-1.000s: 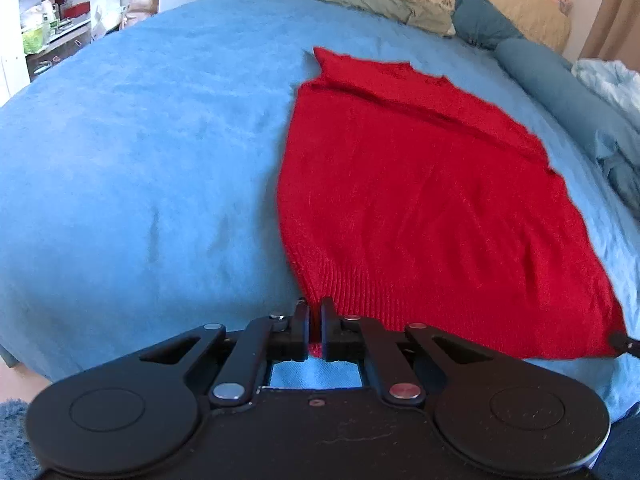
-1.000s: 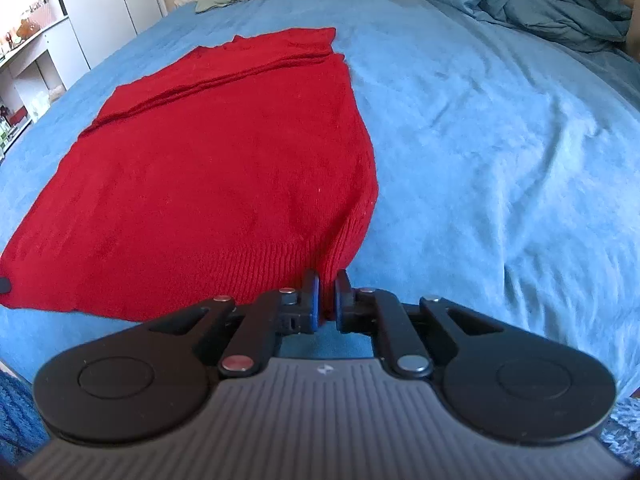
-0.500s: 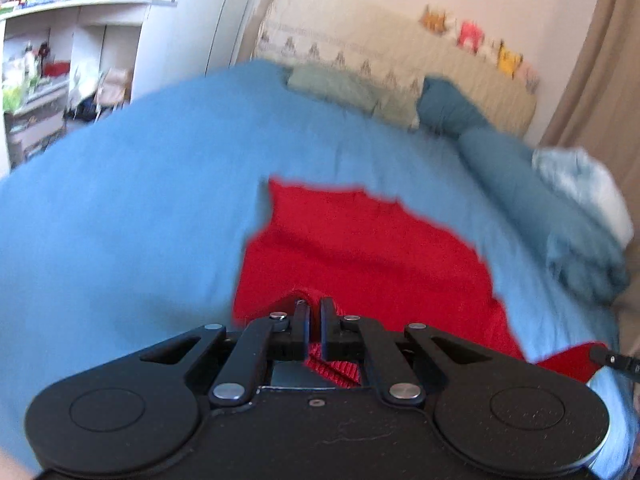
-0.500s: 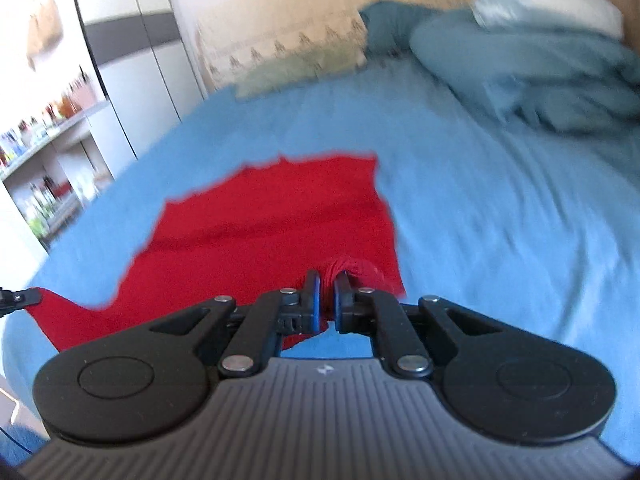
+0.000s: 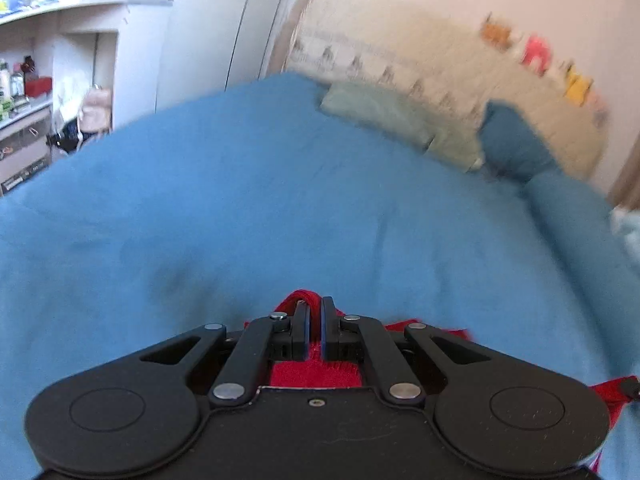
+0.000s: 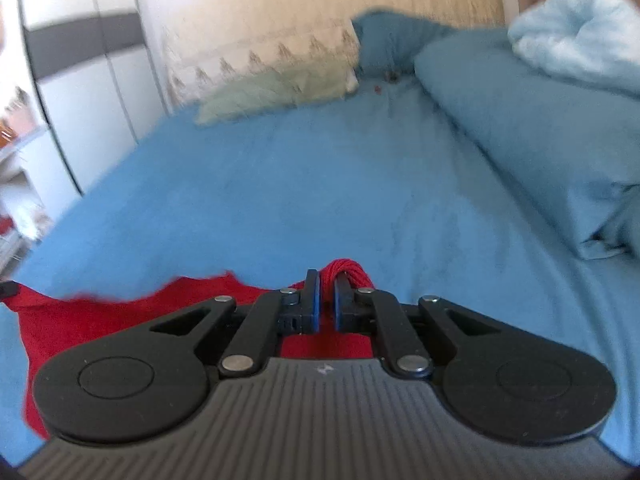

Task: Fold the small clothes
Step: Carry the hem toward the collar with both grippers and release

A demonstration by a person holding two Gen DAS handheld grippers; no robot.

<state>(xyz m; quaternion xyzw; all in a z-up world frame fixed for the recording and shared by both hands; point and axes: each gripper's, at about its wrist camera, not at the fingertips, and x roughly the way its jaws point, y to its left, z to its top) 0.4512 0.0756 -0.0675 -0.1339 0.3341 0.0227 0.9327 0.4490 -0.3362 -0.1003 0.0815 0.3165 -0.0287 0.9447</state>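
Note:
A red knitted garment [image 6: 120, 316] hangs from both grippers over the blue bedspread [image 6: 320, 184]. My left gripper [image 5: 315, 308] is shut on one bottom corner, and a bunch of red knit [image 5: 300, 298] pokes out past its fingertips. My right gripper [image 6: 326, 286] is shut on the other corner, with a red fold [image 6: 348, 270] bulging over its fingers. In the right wrist view the cloth stretches leftward to the tip of the other gripper [image 6: 6, 289]. Most of the garment is hidden under the gripper bodies.
Pillows lie at the headboard: a pale green one [image 6: 276, 94] and a dark blue one [image 5: 516, 144]. A rolled blue duvet [image 6: 540, 120] with a light blue blanket [image 6: 576, 36] fills the right side. Shelves [image 5: 36, 92] and a white wardrobe [image 6: 80, 100] stand left of the bed.
Both grippers have carried the bottom hem up and toward the headboard. The red garment that lay spread ahead has dropped out of sight beneath them.

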